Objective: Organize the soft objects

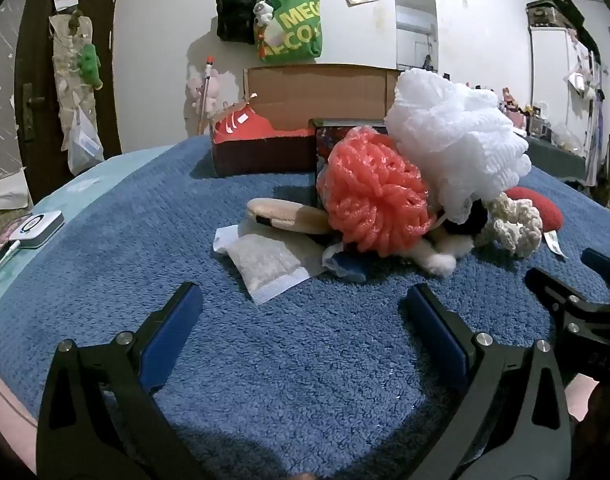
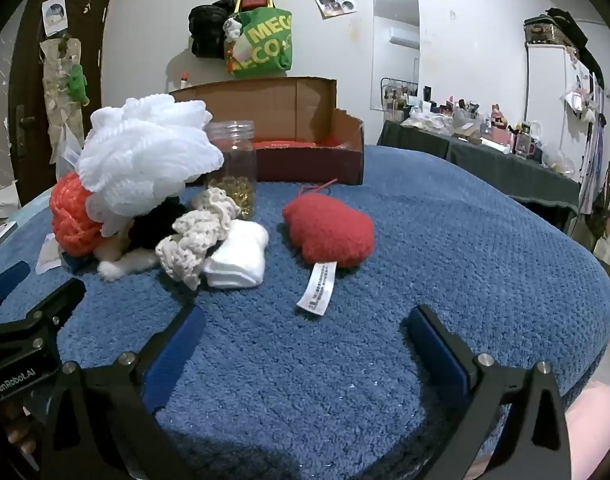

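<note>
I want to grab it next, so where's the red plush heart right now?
In the right wrist view the red heart lies alone on the blue blanket, right of the cream scrunchie and in front of the cardboard box.

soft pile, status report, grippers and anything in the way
Both grippers, left and right, open, empty. Soft pile untouched on blue blanket. Glass jar stands among it.
</note>
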Motion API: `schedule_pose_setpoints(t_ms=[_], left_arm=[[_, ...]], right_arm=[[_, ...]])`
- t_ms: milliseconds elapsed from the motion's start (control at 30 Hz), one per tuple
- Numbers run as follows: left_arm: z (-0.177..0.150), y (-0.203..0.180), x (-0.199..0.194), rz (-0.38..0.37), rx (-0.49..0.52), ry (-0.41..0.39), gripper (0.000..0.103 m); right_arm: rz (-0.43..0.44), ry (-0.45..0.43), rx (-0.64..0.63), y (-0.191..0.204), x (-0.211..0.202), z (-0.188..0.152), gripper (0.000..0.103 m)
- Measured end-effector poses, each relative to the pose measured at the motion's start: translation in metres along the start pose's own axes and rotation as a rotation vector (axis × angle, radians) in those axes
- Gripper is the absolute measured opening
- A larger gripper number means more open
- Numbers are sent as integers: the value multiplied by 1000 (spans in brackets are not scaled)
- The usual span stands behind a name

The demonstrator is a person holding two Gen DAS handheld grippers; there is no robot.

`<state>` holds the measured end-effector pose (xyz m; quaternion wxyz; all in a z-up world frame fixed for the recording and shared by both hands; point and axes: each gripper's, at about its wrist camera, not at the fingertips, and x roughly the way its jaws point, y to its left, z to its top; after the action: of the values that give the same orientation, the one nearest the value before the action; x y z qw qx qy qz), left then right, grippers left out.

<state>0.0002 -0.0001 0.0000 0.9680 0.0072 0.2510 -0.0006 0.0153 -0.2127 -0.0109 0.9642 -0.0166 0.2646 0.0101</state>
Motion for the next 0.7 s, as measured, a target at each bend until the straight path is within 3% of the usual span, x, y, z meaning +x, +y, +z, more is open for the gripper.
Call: schedule_pose_setpoints(t_ms=[700], left_arm=[[-3,-5,4,-2,-2,10,103]], right_arm=[[0,6,0,0,0,0,103]])
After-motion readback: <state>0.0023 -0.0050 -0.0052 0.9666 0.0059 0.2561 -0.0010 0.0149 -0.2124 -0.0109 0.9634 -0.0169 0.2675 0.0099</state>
